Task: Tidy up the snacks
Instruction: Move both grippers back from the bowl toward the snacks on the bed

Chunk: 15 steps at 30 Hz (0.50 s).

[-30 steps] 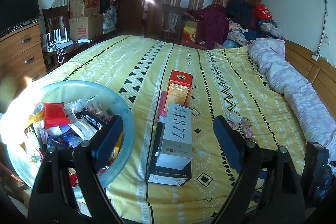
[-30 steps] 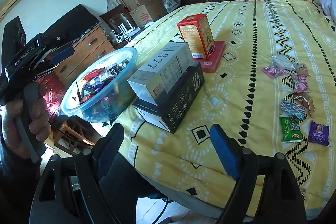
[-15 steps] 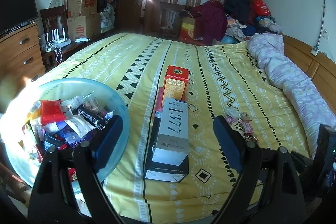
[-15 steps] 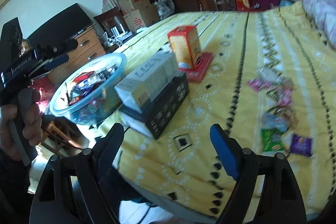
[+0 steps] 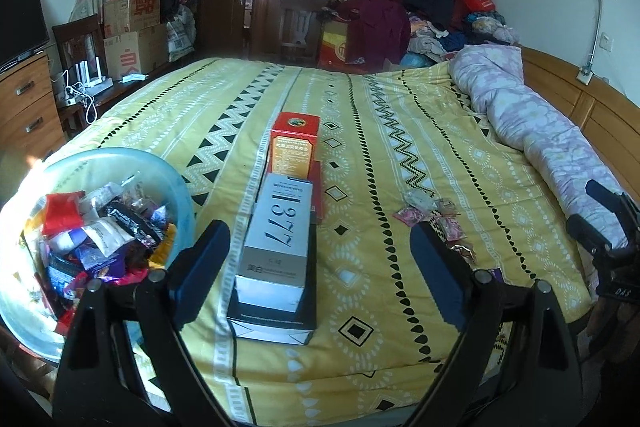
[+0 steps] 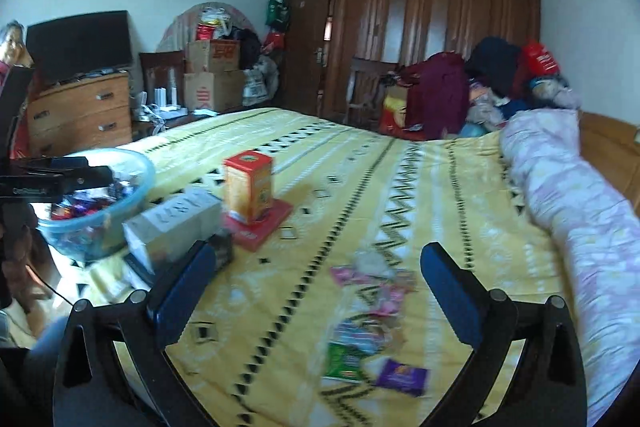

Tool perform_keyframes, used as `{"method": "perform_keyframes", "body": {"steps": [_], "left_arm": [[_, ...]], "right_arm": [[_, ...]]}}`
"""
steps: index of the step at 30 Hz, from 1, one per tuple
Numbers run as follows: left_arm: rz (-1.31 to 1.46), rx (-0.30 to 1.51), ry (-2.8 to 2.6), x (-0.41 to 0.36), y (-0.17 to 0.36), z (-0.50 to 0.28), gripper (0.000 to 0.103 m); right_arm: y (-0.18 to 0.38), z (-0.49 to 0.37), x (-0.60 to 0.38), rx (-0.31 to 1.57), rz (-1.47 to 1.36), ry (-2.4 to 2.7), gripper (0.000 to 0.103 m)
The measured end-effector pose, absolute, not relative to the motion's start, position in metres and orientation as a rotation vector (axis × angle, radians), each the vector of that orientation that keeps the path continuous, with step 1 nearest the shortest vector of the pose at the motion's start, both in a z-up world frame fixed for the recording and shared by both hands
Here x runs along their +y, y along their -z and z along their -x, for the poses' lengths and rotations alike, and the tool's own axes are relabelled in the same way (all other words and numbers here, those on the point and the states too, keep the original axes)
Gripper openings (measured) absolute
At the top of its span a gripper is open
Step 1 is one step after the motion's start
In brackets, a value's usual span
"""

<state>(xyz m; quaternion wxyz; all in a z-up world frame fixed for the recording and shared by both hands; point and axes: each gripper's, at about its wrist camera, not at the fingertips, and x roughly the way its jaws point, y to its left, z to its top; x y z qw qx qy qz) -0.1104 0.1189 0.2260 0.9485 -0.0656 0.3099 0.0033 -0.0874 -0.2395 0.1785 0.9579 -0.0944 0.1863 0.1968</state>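
Note:
Several loose snack packets lie scattered on the yellow patterned bedspread, including a green one and a purple one; they also show in the left wrist view. A clear blue bowl full of snack packets sits at the bed's left edge, also in the right wrist view. My right gripper is open and empty, above the loose packets. My left gripper is open and empty, in front of the stacked boxes.
A grey "377" box lies on a black box. An orange-red box stands on a flat red box. A rolled lilac quilt lies along the right. The bed's front edge is close.
My right gripper has swung right and tilted up, so the loose packets now lie between its fingers. My left gripper has pulled back slightly. Both have stayed open.

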Motion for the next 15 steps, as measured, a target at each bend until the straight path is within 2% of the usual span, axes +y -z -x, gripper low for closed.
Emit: {"method": "perform_keyframes", "body": {"steps": [4, 8, 15], "left_arm": [[0.095, 0.676, 0.048, 0.09, -0.211, 0.099, 0.092], [0.072, 0.722, 0.1, 0.065, -0.196, 0.088, 0.092], [0.054, 0.821, 0.134, 0.043, -0.164, 0.071, 0.092]], "right_arm": [[-0.159, 0.071, -0.291, 0.471, 0.054, -0.361, 0.103], [-0.118, 0.047, -0.327, 0.616, -0.036, -0.315, 0.102], [-0.015, 0.002, -0.375, 0.905, -0.254, -0.265, 0.088]]}}
